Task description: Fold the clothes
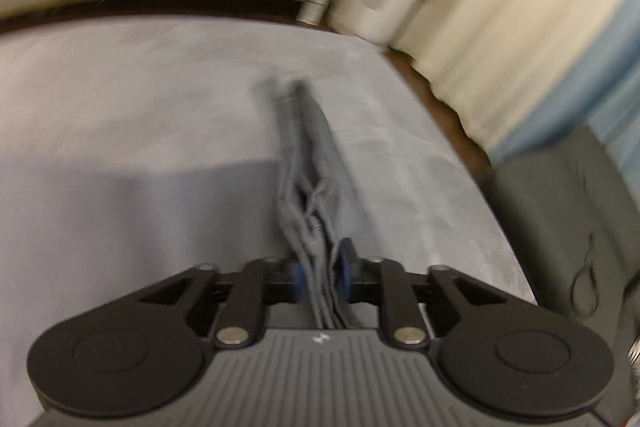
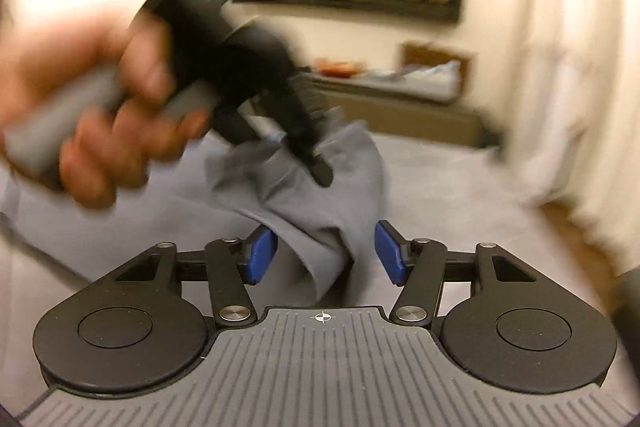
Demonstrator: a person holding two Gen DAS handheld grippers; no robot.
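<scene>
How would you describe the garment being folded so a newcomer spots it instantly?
Find the wide pale-grey surface. Above it hangs a darker grey garment, bunched and clamped in the left gripper. The right gripper is open around its lower fold; it is the only loose cloth there.

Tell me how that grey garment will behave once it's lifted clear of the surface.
Likely floppy: the grey garment bunches into folds inside the left hand-held gripper and drapes below it. Probably light, since one pinch seems to carry it. The right hand-held gripper is open around a hanging fold.

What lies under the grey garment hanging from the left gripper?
Under the bunched grey fabric garment, pinched in the left gripper, spreads a pale grey bed cover. The strip directly beneath the garment is hidden.
</scene>
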